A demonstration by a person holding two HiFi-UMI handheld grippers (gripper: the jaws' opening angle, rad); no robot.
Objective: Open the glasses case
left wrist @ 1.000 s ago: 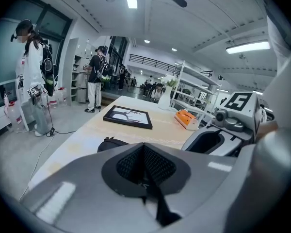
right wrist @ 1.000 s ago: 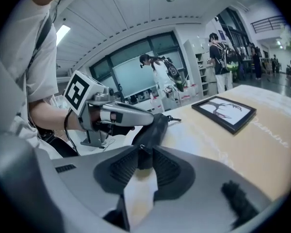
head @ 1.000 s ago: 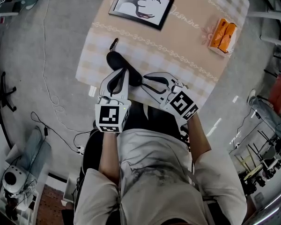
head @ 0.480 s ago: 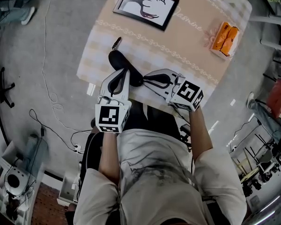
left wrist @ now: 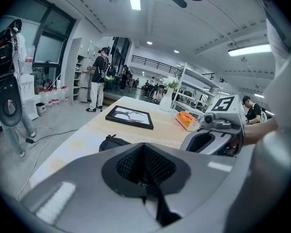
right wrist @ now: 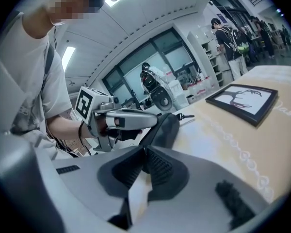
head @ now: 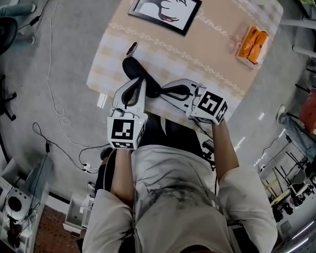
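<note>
Head view: the black glasses case lies on the table, left of centre in the frame and close to the near edge. The left gripper reaches it from below and the right gripper from the lower right, both tips at its near end. I judge the near edge to be the main danger — a hard pull towards the person could drag the closed case off the cloth.

Left gripper view: its jaws are pressed together at frame centre, and I can make out nothing between them. The case sits just beyond, left of centre. If only a thin tab or a fold of cover is pinched, it may slip out under tension.

Right gripper view: these jaws also meet at their tips, with no visible contents. The case rises just past them and the left gripper rests on it. With the two tips so close, they could knock together — or the case could twist and not open.
</note>
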